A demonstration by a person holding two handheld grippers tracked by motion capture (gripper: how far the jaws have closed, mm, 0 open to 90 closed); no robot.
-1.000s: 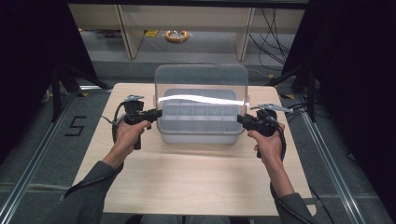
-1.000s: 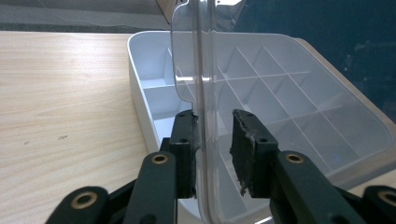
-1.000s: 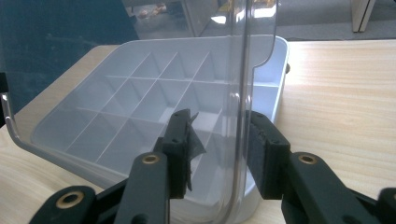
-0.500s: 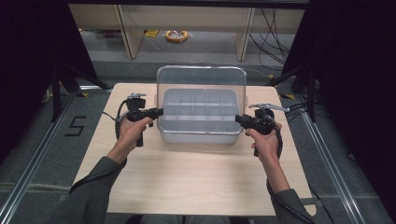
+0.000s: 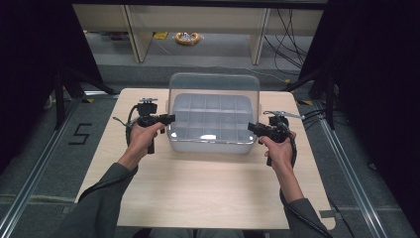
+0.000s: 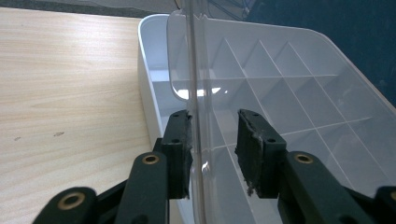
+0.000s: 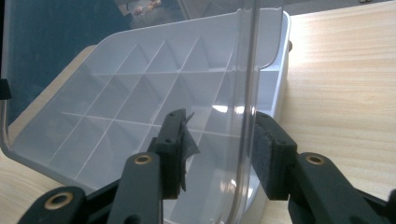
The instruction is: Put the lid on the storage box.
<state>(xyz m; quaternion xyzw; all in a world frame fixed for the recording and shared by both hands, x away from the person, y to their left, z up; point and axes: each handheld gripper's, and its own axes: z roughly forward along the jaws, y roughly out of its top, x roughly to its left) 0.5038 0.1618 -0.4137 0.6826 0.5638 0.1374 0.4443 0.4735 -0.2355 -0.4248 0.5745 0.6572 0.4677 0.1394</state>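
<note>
Clear lid (image 5: 214,94), black claws, pale wood table (image 5: 198,188)

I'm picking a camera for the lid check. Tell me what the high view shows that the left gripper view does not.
High view alone: both hands, the left gripper and right gripper at opposite ends of the compartment box, the whole table, shelving behind. Left gripper view alone: the clear lid's edge between the open jaws, against the left pad, apart from the right. Both: raised lid, compartments, wood tabletop.

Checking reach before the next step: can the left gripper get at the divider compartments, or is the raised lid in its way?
Probably not directly: the left gripper is open astride the upright clear lid, whose edge runs between its jaws, and the compartments lie behind that panel.
</note>
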